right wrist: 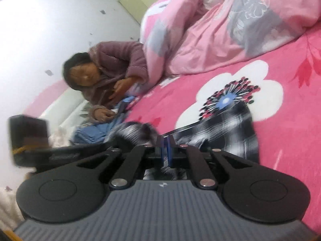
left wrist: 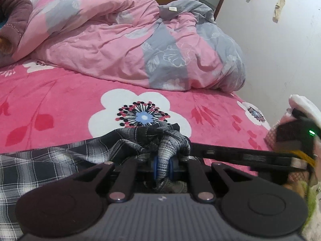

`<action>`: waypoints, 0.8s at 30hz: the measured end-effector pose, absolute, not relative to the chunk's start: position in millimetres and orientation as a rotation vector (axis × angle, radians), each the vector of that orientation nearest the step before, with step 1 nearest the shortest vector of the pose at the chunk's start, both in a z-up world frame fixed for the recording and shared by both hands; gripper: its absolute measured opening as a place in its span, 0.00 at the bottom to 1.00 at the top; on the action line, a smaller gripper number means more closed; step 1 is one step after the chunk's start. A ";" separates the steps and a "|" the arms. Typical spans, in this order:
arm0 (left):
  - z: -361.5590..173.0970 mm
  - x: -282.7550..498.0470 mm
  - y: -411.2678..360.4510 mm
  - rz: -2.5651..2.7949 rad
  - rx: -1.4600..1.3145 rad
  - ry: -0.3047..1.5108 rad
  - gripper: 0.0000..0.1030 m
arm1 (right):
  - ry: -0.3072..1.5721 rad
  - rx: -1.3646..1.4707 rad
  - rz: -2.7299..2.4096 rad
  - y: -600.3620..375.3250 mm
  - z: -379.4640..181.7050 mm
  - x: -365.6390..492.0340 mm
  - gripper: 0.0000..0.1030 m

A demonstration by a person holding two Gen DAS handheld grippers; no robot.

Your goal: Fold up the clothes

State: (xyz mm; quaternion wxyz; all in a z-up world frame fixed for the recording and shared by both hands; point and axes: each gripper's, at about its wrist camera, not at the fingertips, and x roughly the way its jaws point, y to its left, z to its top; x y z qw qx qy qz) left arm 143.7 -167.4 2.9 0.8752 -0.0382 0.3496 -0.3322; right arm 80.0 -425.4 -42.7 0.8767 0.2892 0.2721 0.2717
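Observation:
A black, grey and white plaid garment (left wrist: 40, 166) lies bunched on the pink flowered bedspread (left wrist: 60, 104). My left gripper (left wrist: 163, 167) is shut on a gathered fold of it, cloth squeezed between the blue pads. From the right side, the other gripper's black body (left wrist: 250, 156) reaches toward that same bunch. In the right wrist view my right gripper (right wrist: 166, 150) is shut on the plaid garment (right wrist: 236, 128), which trails blurred over the bedspread (right wrist: 280, 140). The other gripper (right wrist: 30, 136) shows at the left.
A crumpled pink and grey duvet (left wrist: 130, 40) fills the far half of the bed. A person in a purple fleece robe (right wrist: 120, 64) sits at the bed's side handling blue clothes (right wrist: 96, 132). A white wall (left wrist: 280, 40) borders the right side.

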 end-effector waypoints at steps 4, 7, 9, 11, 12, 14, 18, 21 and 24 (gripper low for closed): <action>8.1 142.2 -170.7 -0.693 -0.073 0.722 0.11 | 0.626 0.604 0.595 -421.4 -49.4 87.8 0.04; 6.2 147.8 -173.1 -0.688 -0.077 0.735 0.12 | 0.670 0.604 0.616 -418.4 -54.4 93.6 0.04; 0.2 153.5 -177.0 -0.685 -0.076 0.754 0.14 | 0.699 0.604 0.629 -416.4 -57.8 97.5 0.04; -8.4 160.1 -181.9 -0.683 -0.072 0.778 0.17 | 0.728 0.604 0.643 -414.4 -61.1 101.3 0.04; -14.6 163.1 -185.8 -0.680 -0.063 0.792 0.17 | 0.743 0.604 0.650 -413.4 -62.8 103.3 0.04; -27.4 168.9 -194.2 -0.673 -0.039 0.824 0.18 | 0.758 0.601 0.647 -412.9 -65.0 103.3 0.04; -37.4 174.8 -196.7 -0.659 -0.037 0.847 0.18 | 0.745 0.587 0.597 -418.8 -63.3 94.8 0.05; -37.8 175.8 -194.3 -0.660 -0.047 0.850 0.18 | 0.696 0.588 0.533 -435.2 -54.8 91.1 0.19; -37.2 174.6 -193.8 -0.659 -0.043 0.847 0.18 | 0.703 0.616 0.437 -450.4 -56.1 102.8 0.22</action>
